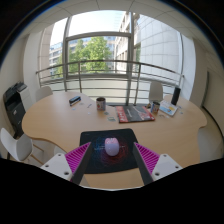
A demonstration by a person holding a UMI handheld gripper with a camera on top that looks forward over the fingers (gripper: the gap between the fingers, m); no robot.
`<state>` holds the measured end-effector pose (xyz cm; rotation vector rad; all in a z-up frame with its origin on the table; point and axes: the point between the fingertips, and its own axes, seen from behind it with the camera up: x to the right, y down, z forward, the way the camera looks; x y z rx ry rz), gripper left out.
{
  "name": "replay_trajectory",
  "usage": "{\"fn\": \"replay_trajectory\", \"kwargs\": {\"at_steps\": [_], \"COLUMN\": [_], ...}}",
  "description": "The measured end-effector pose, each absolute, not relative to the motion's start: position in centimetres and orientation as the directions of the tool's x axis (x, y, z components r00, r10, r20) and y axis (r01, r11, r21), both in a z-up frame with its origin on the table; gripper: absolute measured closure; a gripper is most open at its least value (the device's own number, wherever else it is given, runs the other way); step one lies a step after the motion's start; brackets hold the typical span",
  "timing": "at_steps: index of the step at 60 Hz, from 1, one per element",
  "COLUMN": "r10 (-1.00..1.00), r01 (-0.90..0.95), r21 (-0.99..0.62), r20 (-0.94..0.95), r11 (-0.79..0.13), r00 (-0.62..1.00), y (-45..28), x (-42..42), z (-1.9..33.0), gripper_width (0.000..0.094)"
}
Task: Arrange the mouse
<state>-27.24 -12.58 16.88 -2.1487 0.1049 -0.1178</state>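
Table (pixel 60 125): mouse (pixel 111 149) between open jaws.

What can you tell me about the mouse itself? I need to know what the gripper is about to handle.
The mouse is small, rounded and pale, white to light lilac, with a smooth plastic-looking shell. It lies flat, top up, on a dark mouse pad at the near edge of the wooden table. It sits between the fingers of the open gripper, with a gap on each side; nothing but the pad touches it. No cable is visible.

Single gripper-mounted view, looking forward along the jaws, slightly down across table (pixel 60 120), toward window (pixel 100 50)
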Motion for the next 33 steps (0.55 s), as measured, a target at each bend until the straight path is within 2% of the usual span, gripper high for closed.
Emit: {"fn": "replay_trajectory", "kwargs": {"at_steps": [10,19,33], "r10": [-0.117,-0.113,-0.095], "r01": [-0.021,-0.026,-0.011], "r21": [-0.844,-0.833,-0.833], "r20": [0.05,0.044,0.05], "r11": [-0.536,-0.553,-0.553], "r00": [0.992,0.993,0.994], "y": [-19.3,-24.1,-27.1], "x": [-28.1,-28.7,-29.4], "z": [18.7,18.2,18.5], "gripper_width": [0.0093,0.0093,0.0092]}}
